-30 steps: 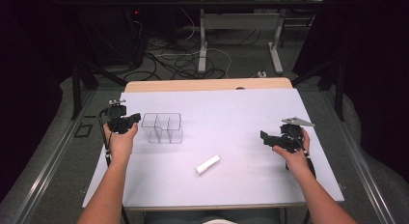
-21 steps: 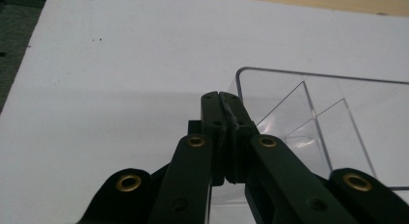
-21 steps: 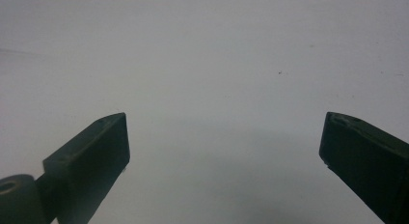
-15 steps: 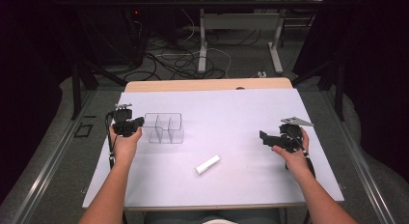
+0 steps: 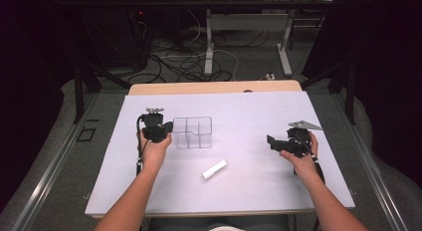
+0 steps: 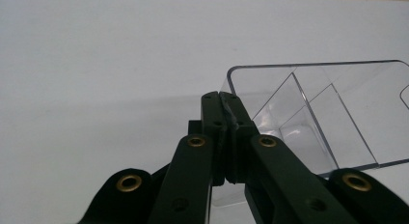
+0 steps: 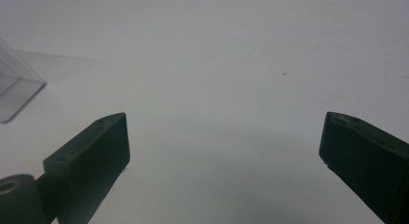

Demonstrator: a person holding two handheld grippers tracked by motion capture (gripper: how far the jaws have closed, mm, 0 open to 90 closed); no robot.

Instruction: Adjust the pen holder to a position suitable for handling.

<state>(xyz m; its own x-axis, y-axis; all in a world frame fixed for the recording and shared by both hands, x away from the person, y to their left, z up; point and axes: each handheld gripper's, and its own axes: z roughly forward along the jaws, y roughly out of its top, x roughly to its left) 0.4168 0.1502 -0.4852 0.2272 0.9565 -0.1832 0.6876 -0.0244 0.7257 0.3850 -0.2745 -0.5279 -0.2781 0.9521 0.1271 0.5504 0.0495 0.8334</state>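
Pale, matte sheeting covers the table (image 5: 239, 111), with cables strewn over the dark floor beyond its far edge. At the left, the left gripper (image 6: 224, 99) has its jaws pressed together on the near-left wall of a clear plastic divided box (image 5: 193, 132), rigid, glossy and thin-walled. At the right, the right gripper (image 7: 224, 137) hangs with jaws spread wide over bare table. A small white cylinder (image 5: 214, 169) lies near the middle, nearer than the box. I'd worry the slick wall slips from that pinch, or the light box tips if lifted by one edge.
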